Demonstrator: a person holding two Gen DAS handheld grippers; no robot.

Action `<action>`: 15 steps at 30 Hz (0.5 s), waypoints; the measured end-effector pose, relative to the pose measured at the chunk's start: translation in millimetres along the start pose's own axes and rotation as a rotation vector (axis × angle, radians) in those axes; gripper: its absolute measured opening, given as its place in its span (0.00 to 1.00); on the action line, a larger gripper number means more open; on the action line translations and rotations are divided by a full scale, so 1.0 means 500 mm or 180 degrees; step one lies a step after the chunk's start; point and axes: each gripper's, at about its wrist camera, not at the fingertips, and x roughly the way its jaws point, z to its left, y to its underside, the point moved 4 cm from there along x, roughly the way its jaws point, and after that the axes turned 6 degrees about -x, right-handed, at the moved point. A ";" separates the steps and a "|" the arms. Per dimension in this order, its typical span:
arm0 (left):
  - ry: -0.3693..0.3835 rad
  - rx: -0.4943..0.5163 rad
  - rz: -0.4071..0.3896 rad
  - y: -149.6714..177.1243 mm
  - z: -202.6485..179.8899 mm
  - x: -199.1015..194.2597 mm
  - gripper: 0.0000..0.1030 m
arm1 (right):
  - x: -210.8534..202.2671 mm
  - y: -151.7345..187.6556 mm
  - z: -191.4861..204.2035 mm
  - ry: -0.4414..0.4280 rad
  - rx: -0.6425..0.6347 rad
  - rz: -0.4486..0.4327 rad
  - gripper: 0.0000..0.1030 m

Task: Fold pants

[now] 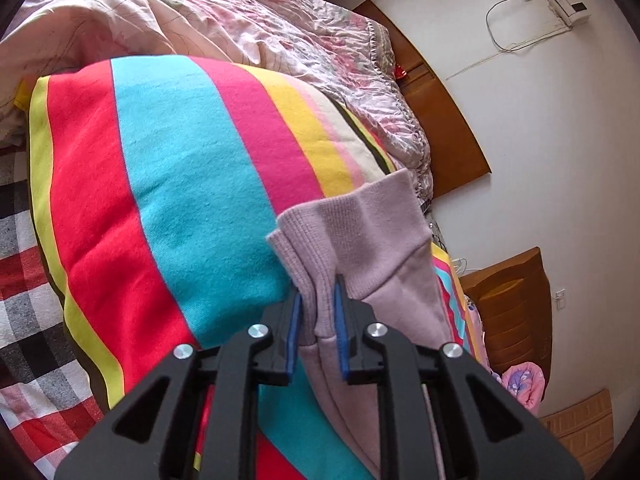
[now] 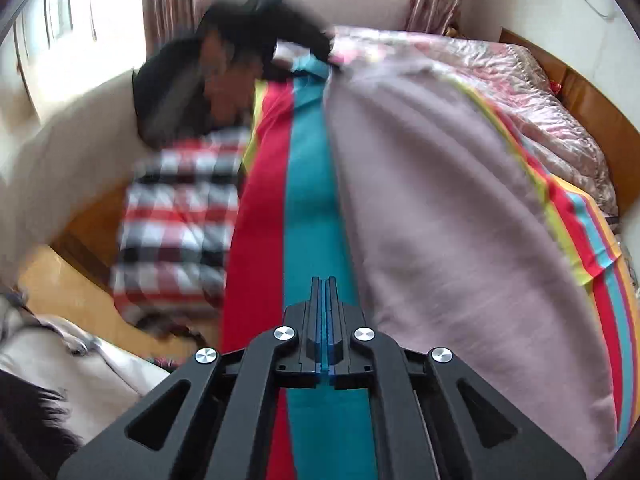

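The mauve pants (image 2: 440, 200) lie spread lengthwise over a bed sheet (image 2: 308, 184) with bright stripes. In the left wrist view my left gripper (image 1: 318, 294) is shut on the ribbed cuff (image 1: 352, 232) of the pants (image 1: 404, 304), which stands up between the blue pads and is lifted off the striped sheet (image 1: 180, 184). My right gripper (image 2: 324, 280) is shut with nothing between its fingers. It points down at the teal stripe, just left of the near edge of the pants. The far end of the pants is blurred.
A crumpled pink quilt (image 1: 240, 28) is piled behind the striped sheet. A red, black and white plaid blanket (image 2: 180, 220) lies at the bed's left side. A person in dark clothes (image 2: 224, 64) leans over the far end. The wooden headboard (image 1: 444, 120) and nightstand (image 1: 508, 308) stand by the wall.
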 end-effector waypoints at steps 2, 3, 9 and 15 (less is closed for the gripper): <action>0.0035 -0.0049 -0.0005 0.000 0.004 -0.002 0.20 | 0.001 -0.001 -0.004 -0.0133 0.0230 0.0000 0.08; 0.0049 -0.0073 -0.0006 0.000 0.005 -0.003 0.25 | -0.005 -0.004 -0.011 -0.0222 0.0324 -0.0014 0.09; 0.0103 -0.0039 0.0007 0.001 -0.010 -0.005 0.52 | -0.074 -0.018 -0.083 -0.0279 0.0840 -0.0532 0.75; -0.0019 -0.0015 -0.0151 0.013 -0.027 -0.007 0.11 | 0.006 0.038 -0.116 -0.0486 0.1467 -0.0237 0.74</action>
